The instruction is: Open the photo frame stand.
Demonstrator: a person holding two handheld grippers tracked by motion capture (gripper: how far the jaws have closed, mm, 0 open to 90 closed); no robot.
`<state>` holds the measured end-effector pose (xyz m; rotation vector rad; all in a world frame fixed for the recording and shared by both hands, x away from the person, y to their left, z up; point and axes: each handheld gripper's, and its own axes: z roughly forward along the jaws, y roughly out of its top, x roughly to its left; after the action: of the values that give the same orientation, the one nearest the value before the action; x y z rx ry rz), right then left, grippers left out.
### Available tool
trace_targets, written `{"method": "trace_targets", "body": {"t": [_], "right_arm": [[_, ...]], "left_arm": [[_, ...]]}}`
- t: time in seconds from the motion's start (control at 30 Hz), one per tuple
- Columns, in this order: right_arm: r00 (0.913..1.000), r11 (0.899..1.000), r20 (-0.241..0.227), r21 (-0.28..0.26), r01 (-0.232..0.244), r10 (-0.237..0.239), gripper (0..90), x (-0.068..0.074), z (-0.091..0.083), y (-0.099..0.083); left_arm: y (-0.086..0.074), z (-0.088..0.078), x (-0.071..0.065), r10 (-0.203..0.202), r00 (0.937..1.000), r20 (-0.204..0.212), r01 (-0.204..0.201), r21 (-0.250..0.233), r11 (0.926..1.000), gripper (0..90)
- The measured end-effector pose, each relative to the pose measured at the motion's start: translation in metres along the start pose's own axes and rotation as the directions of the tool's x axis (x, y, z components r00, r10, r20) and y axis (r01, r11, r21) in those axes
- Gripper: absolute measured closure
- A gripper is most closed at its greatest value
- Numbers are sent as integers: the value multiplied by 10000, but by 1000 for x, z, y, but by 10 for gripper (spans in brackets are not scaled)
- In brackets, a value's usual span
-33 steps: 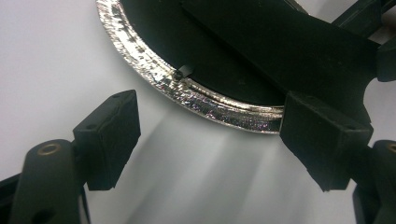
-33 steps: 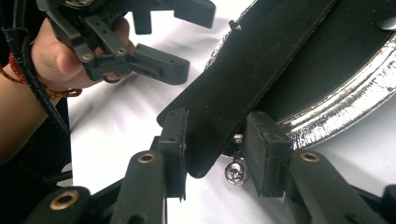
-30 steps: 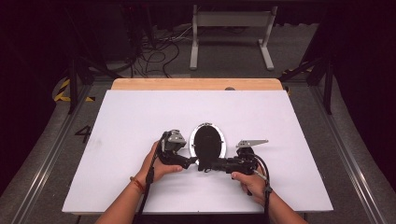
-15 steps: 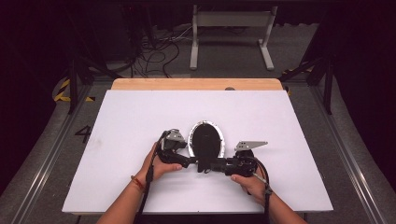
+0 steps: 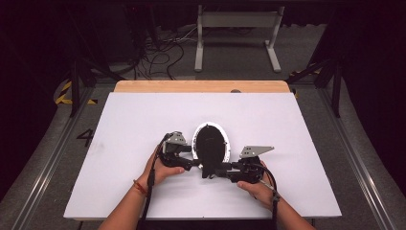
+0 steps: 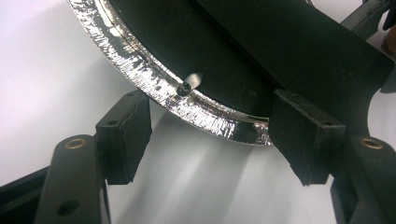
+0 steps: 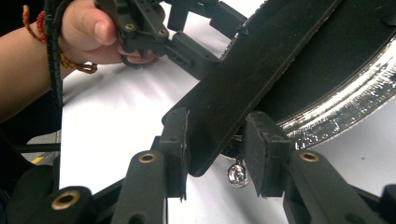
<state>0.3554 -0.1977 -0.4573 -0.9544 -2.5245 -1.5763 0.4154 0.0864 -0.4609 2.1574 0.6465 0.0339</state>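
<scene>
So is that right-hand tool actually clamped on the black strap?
Yes, shut on it. In the right gripper view, the right tool has both pads pressed against the flat black strap running between them.

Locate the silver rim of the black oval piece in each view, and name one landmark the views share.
High view: silver rim rings the black oval at table centre, between both hands.
Left gripper view: it arcs from the top left down to the right finger.
Right gripper view: it curves along the right edge, behind the right finger.
Shared landmark: the flat black strap crossing the oval.
</scene>
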Motion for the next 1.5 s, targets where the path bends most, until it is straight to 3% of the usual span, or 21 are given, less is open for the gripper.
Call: {"method": "trace_targets", "body": {"t": [0.1, 0.17, 0.23, 0.47, 0.8, 1.1, 1.27, 1.5], "right_arm": [[9999, 9999, -13, 53, 138, -138, 631, 1, 0, 1], [9998, 9998, -45, 15, 184, -184, 632, 1, -1, 1], [9994, 9994, -67, 62, 334, -333, 634, 3, -1, 1], [9960, 9959, -41, 169, 891, -890, 641, 9, -1, 4], [9956, 9948, 9, 383, 941, -942, 646, 7, -2, 4], [9933, 9927, -5, 369, 1151, -1152, 648, 8, -3, 1], [9872, 9865, 105, 398, 1588, -1593, 649, 12, -3, 1], [9857, 9842, 312, 689, 1634, -1658, 647, 10, -4, 0]], "left_arm": [[0, -1, 0, -42, 10000, 33, 42, -48, 10000, 312], [1, -2, 1, 30, 10000, -92, -32, -223, 9997, 324], [1, -5, 1, -150, 9993, -340, 131, -562, 9983, 349], [0, -9, 3, -319, 9989, -342, 285, -935, 9952, 386], [1, -13, 4, -251, 9989, -408, 195, -1333, 9909, 425], [1, -12, 3, -96, 9997, -242, 61, -1440, 9896, 335], [3, -8, 0, -211, 9998, -57, 201, -1371, 9903, 319], [9, -21, -2, 96, 9993, -359, -157, -1729, 9848, 467]]}}
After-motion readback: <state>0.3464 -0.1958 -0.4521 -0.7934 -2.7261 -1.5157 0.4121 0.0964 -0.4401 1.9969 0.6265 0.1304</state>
